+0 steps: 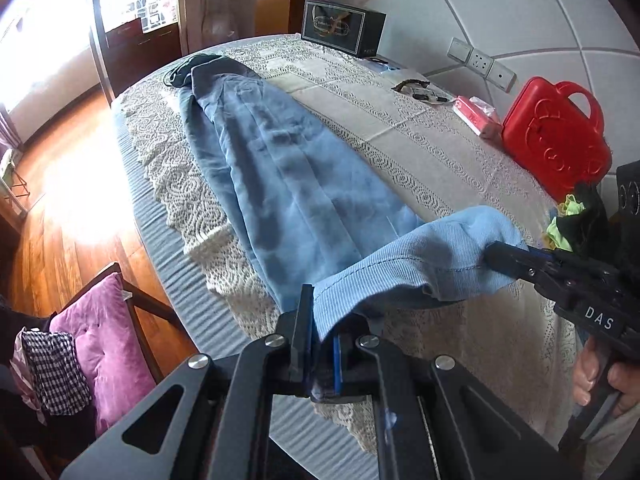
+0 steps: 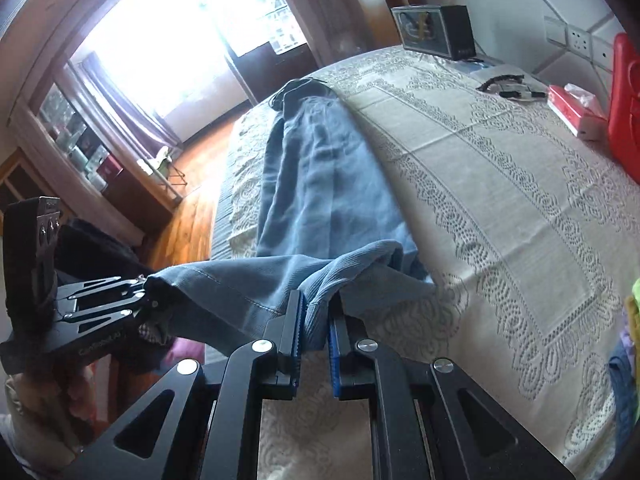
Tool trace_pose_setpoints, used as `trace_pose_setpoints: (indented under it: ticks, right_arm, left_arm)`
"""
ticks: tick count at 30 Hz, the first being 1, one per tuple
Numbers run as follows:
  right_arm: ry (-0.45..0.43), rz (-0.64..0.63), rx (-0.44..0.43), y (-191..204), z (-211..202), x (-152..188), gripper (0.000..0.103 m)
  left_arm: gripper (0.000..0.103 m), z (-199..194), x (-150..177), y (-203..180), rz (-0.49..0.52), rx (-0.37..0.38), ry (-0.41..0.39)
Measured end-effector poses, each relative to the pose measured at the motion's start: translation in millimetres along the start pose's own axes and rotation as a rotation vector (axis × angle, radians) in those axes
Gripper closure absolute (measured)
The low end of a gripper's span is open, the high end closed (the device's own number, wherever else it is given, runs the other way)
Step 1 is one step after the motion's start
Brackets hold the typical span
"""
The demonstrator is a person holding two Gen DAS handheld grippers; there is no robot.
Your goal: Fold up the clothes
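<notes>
A long blue garment (image 1: 280,168) lies stretched along the lace-covered table (image 1: 420,152), folded lengthwise; it also shows in the right wrist view (image 2: 320,192). Its near hem is lifted off the table. My left gripper (image 1: 322,336) is shut on the left corner of that hem. My right gripper (image 2: 316,320) is shut on the other corner and appears in the left wrist view (image 1: 496,258). The left gripper shows in the right wrist view (image 2: 144,296). The hem hangs taut between the two grippers.
A red plastic case (image 1: 556,140), a pink tissue pack (image 1: 476,116) and a dark box (image 1: 342,26) stand along the wall side. Colourful clothes (image 1: 568,224) pile at the right. A chair with a purple cushion (image 1: 104,340) stands left of the table.
</notes>
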State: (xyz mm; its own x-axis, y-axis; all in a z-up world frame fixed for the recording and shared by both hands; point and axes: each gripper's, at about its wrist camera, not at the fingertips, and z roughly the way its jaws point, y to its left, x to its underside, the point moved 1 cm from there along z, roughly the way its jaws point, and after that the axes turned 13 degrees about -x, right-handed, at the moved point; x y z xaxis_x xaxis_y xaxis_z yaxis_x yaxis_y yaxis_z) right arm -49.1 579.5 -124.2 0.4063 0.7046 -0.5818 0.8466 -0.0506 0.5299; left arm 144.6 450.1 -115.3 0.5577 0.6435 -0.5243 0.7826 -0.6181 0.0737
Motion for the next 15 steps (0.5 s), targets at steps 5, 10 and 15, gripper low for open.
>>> trace_pose_setpoints:
  ticks: [5, 10, 15]
  right_arm:
    - [-0.053, 0.016, 0.062, 18, 23, -38, 0.092]
    - [-0.074, 0.021, 0.090, 23, 44, -73, 0.092]
    - [-0.058, 0.004, 0.085, 7, 78, -115, 0.092]
  left_arm:
    - [0.096, 5, -42, 29, 0.050, 0.031, -0.036]
    - [0.096, 28, -79, 45, 0.064, 0.048, -0.034]
    - [0.096, 59, -119, 55, 0.061, 0.019, -0.031]
